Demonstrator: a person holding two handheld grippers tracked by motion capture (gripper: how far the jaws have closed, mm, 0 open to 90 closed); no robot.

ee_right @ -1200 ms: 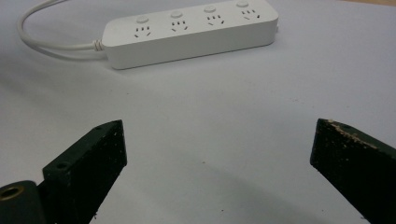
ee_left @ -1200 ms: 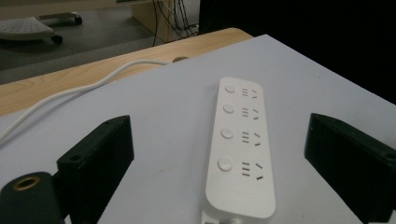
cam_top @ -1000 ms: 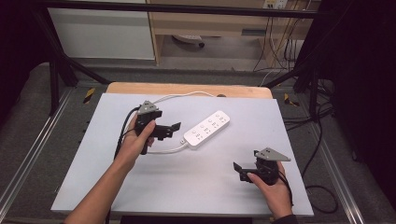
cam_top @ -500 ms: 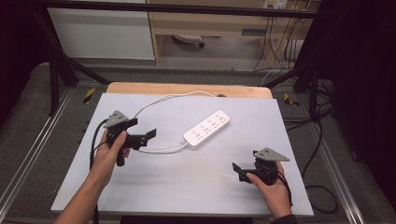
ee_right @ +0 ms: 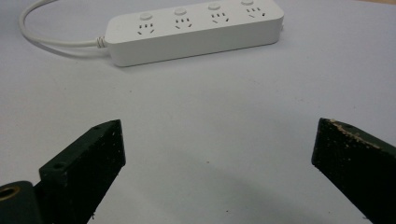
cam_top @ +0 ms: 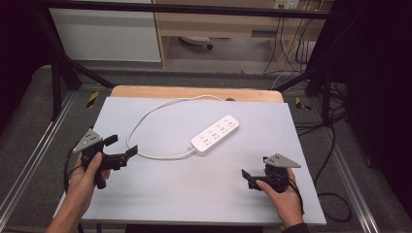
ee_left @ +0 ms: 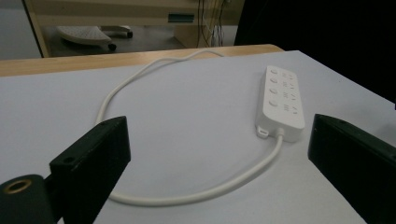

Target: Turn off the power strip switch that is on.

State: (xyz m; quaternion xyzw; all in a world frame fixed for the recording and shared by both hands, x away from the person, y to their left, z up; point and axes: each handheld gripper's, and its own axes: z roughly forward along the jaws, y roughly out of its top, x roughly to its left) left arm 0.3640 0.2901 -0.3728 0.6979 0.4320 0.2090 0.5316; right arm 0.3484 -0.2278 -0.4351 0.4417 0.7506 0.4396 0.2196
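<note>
A white power strip lies at an angle in the middle of the pale grey table top. Its white cable loops out left and runs back over the far edge. My left gripper is open at the left edge, just left of the cable loop, holding nothing. In the left gripper view the open left gripper frames the cable and the power strip. My right gripper is open near the front right. The right gripper faces the power strip, well short of it.
A wooden table edge shows behind the grey top. Metal frame rails run along both sides. Loose cables lie on the floor at the right, and a wheeled base stands beyond the table.
My left gripper has drawn back from beside the power strip to the table's left edge, nearer the person. The right gripper has not moved.
</note>
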